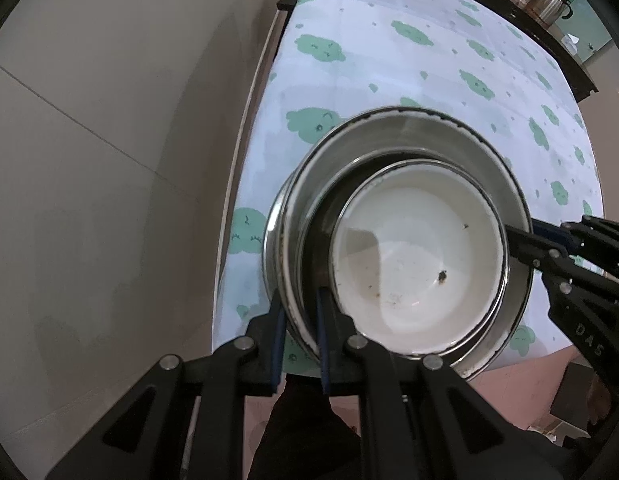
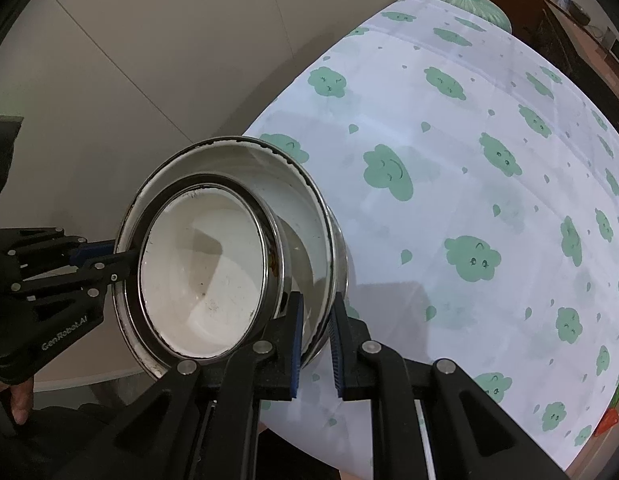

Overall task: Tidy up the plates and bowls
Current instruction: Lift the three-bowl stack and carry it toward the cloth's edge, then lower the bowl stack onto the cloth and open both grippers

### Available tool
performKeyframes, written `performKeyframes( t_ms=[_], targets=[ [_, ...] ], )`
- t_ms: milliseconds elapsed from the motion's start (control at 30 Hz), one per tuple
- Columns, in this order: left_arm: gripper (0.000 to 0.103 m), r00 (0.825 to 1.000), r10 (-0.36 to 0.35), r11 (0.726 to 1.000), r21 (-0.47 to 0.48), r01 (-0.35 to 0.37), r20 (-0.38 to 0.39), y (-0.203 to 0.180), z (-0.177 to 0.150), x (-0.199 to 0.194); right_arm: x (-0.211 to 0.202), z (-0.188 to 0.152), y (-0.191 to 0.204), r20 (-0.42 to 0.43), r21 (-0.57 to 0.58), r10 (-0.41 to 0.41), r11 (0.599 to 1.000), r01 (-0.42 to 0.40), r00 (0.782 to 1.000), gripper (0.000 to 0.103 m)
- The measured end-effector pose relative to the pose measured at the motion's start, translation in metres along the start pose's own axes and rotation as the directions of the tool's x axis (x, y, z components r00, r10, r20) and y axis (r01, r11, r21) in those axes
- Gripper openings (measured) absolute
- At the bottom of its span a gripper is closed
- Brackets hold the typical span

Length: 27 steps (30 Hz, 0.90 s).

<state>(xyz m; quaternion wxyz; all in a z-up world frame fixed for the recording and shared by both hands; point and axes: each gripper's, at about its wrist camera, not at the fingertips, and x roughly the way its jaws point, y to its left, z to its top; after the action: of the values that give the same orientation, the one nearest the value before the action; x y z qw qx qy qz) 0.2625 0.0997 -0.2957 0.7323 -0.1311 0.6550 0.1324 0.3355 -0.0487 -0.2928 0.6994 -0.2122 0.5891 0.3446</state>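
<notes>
A large steel bowl (image 1: 393, 136) with a white inside holds a smaller white-lined steel bowl (image 1: 417, 264) nested in it. The pair is held tilted over the table's near left corner. My left gripper (image 1: 299, 332) is shut on the large bowl's near rim. My right gripper (image 2: 315, 328) is shut on the opposite rim of the large bowl (image 2: 245, 160); it also shows in the left wrist view (image 1: 525, 240). The small bowl (image 2: 205, 272) leans toward the left gripper (image 2: 117, 260).
The table (image 1: 429, 60) has a white cloth with green cloud prints. A beige wall (image 1: 109, 120) runs along its left side. A steel kettle (image 1: 551, 4) stands on a dark cabinet at the back right. A green stool top (image 2: 461, 0) is beyond the table's far end.
</notes>
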Motion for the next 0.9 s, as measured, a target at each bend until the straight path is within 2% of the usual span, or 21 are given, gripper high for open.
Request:
performKeyframes(
  t_ms=[567, 900],
  targets=[
    [0.011, 0.999, 0.015, 1.0, -0.013, -0.015, -0.031, 0.004, 0.001, 0.019, 0.013, 0.0, 0.0, -0.021, -0.011, 0.02, 1.0, -0.02, 1.0, 0.014],
    [0.012, 1.0, 0.016, 1.0, -0.024, -0.016, -0.021, 0.003, 0.002, 0.011, 0.004, -0.002, -0.004, 0.015, 0.016, 0.044, 0.999, -0.044, 0.999, 0.021]
  ],
)
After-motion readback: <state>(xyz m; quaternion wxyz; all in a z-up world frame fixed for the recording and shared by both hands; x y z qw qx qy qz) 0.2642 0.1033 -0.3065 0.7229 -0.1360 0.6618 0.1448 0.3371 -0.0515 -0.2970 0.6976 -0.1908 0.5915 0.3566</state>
